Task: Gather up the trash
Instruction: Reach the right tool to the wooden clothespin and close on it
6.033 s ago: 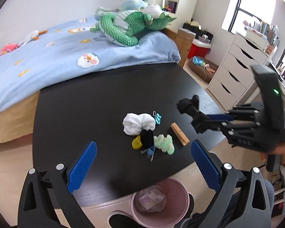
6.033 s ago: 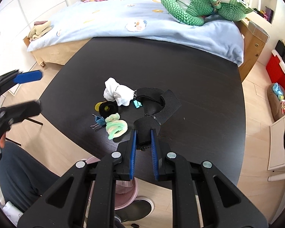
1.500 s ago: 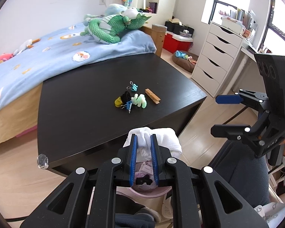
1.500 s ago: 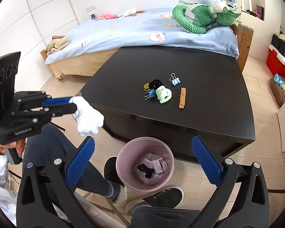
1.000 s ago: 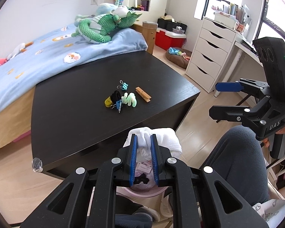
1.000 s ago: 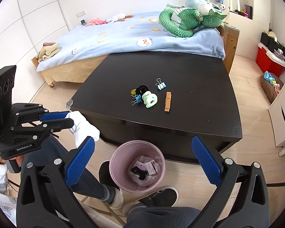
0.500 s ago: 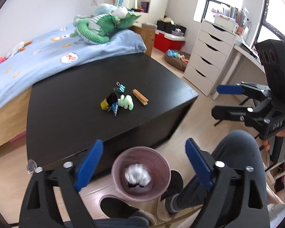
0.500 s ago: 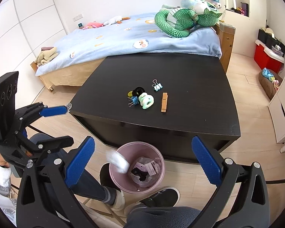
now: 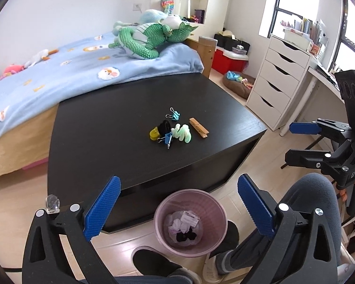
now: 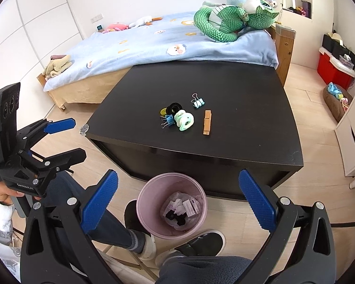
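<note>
A pink trash bin [image 9: 189, 220] stands on the floor in front of the black table [image 9: 120, 146]; it also shows in the right wrist view [image 10: 171, 203]. White tissue, a card and black scraps lie inside it. My left gripper [image 9: 177, 208] is open and empty above the bin. My right gripper [image 10: 177, 198] is open and empty, also above the bin. On the table lie a green hair tie [image 9: 182, 133], a wooden clothespin [image 9: 198, 131], blue binder clips [image 9: 174, 115], and black and yellow items [image 9: 159, 130].
A bed with a blue blanket [image 9: 71, 66] and a green plush [image 9: 151, 39] stands behind the table. White drawers [image 9: 279, 87] are to the right. The person's legs and shoes [image 10: 201, 243] are beside the bin.
My left gripper opened and let go of the white wad, which fell into the bin. My right gripper stayed open.
</note>
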